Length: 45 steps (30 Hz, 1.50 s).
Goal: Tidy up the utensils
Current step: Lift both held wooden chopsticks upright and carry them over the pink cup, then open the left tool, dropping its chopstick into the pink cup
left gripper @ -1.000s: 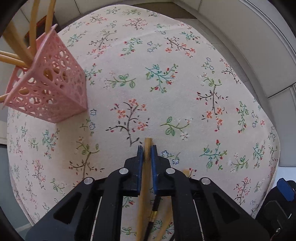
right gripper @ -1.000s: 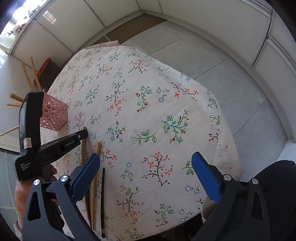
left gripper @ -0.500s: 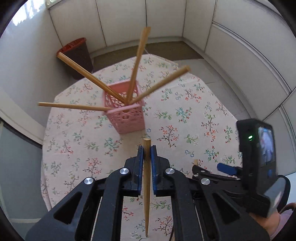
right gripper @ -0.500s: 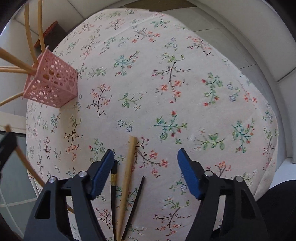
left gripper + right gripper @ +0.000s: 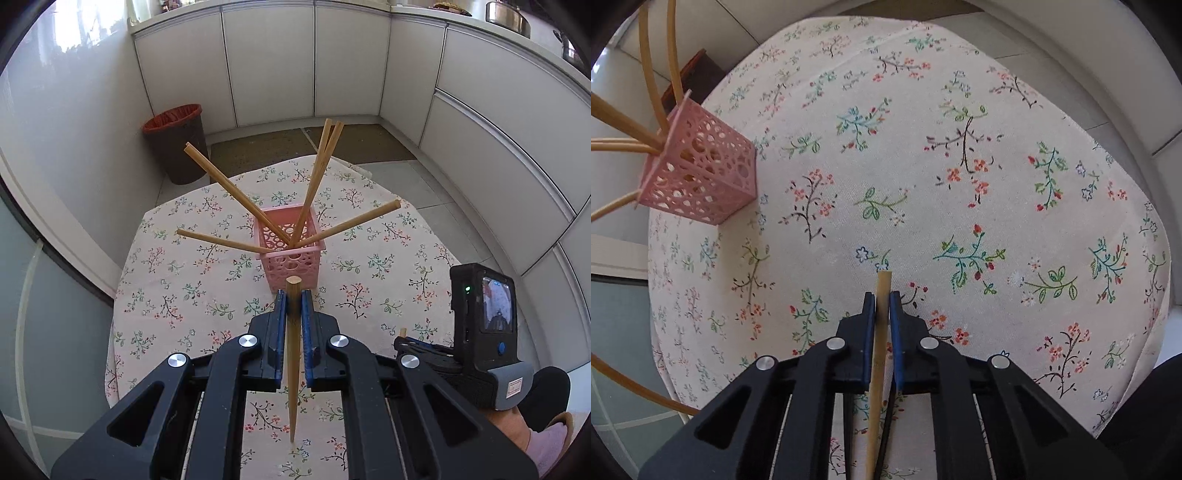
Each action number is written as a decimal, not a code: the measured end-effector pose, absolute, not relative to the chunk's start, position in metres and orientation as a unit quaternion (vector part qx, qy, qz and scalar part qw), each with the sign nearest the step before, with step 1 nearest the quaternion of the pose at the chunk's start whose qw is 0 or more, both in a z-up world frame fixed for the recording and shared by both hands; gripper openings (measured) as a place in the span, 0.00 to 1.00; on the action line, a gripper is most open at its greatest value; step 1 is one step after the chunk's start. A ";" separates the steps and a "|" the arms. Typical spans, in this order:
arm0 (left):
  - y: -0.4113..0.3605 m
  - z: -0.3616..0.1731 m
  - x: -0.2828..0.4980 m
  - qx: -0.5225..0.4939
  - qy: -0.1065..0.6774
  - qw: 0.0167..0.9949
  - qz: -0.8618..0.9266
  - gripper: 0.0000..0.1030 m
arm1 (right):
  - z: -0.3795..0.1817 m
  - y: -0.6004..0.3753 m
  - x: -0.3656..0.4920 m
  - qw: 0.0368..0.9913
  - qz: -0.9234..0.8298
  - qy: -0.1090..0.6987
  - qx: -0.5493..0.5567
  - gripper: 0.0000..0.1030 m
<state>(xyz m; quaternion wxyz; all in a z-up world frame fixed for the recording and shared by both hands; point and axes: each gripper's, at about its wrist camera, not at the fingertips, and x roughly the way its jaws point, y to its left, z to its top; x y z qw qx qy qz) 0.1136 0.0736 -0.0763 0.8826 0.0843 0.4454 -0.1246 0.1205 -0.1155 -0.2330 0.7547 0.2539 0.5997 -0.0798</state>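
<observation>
Left wrist view: a round counter (image 5: pixel 177 295) under a floral tablecloth (image 5: pixel 369 266) fills the middle of the frame, ringed by white cabinet fronts (image 5: pixel 273 62) along the top and right. A dark waste bin (image 5: pixel 176 142) with a red liner stands on the floor at upper left, beyond the counter's far edge. A pink perforated utensil basket (image 5: pixel 291 260) stands upright at frame centre; five wooden chopsticks (image 5: pixel 236 192) lean out of its open top, fanned toward the upper left, left, top and right. The left gripper (image 5: pixel 294 306) rises from the bottom edge, its jaws narrow and clamped on a single wooden chopstick (image 5: pixel 293 369), whose blunt end overlaps the basket's near wall in the picture and whose thin tip hangs free above the cloth. At lower right the right gripper's camera unit (image 5: pixel 484 325) and the person's hand (image 5: pixel 539 432) partly cover the counter's near edge.

Right wrist view: the same basket (image 5: pixel 701 173) sits at left, tilted by the lens. The right gripper (image 5: pixel 882 314) at bottom centre has its jaws narrow, gripping a second wooden chopstick (image 5: pixel 881 332) that lies along the cloth. A black chopstick (image 5: pixel 886 424) lies just beside it, mostly hidden under the gripper body.
</observation>
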 end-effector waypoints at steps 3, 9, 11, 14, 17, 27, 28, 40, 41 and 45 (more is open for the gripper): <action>0.073 -0.071 0.110 0.083 0.438 0.886 -0.126 0.07 | -0.203 -0.117 0.114 0.786 -0.068 0.563 0.246 0.08; 0.072 -0.064 0.098 0.083 0.426 0.891 -0.129 0.07 | -0.155 -0.119 0.097 0.828 -0.044 0.509 0.230 0.08; 0.073 -0.062 0.095 0.081 0.424 0.893 -0.131 0.07 | -0.141 -0.119 0.089 0.839 -0.037 0.494 0.225 0.08; 0.074 -0.058 0.089 0.078 0.418 0.895 -0.132 0.07 | -0.118 -0.120 0.080 0.854 -0.030 0.470 0.222 0.08; 0.075 -0.054 0.085 0.075 0.413 0.897 -0.136 0.07 | -0.098 -0.124 0.069 0.866 -0.023 0.448 0.219 0.08; 0.080 -0.035 0.075 0.054 0.388 0.909 -0.144 0.07 | -0.039 -0.136 0.047 0.897 -0.011 0.385 0.215 0.08; 0.081 -0.032 0.075 0.049 0.385 0.910 -0.144 0.07 | -0.035 -0.138 0.046 0.899 -0.011 0.381 0.216 0.08; 0.094 0.004 0.077 0.007 0.354 0.922 -0.158 0.04 | -0.011 -0.159 0.036 0.908 -0.007 0.347 0.234 0.08; 0.091 0.000 0.079 0.012 0.360 0.919 -0.158 0.04 | -0.012 -0.162 0.036 0.908 -0.007 0.347 0.237 0.08; 0.092 -0.012 0.087 0.010 0.378 0.913 -0.151 0.04 | -0.018 -0.172 0.035 0.905 -0.012 0.350 0.242 0.08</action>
